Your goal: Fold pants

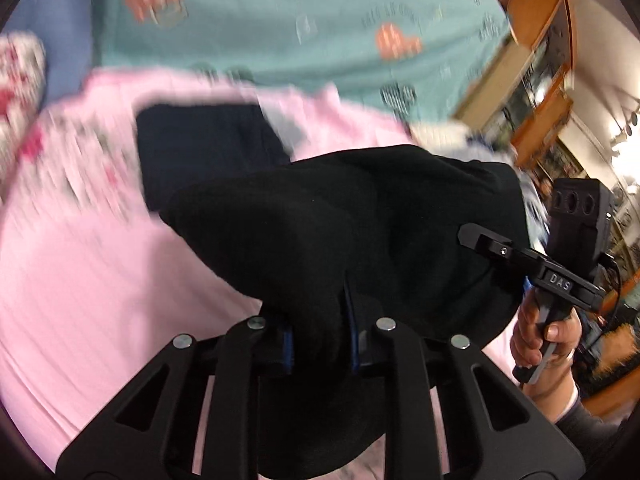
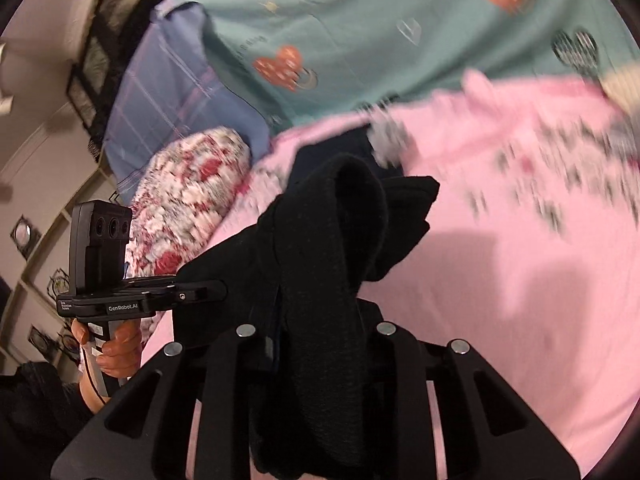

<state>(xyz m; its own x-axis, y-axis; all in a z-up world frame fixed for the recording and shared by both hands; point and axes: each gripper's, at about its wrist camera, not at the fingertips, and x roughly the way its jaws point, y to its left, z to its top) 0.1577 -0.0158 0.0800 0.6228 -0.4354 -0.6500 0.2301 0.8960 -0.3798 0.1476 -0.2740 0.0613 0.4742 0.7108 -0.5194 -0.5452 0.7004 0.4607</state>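
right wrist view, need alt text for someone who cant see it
The right hand-held gripper is shut on a bunched fold of black fleece pants, raised above a pink printed bedsheet. At left, a hand holds the left hand-held gripper against the same pants, with a red floral pillow and a teal heart-print blanket behind.

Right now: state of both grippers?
Left gripper: closed on the black pants.
Right gripper: closed on the same pants, a bunched fold between its fingers.
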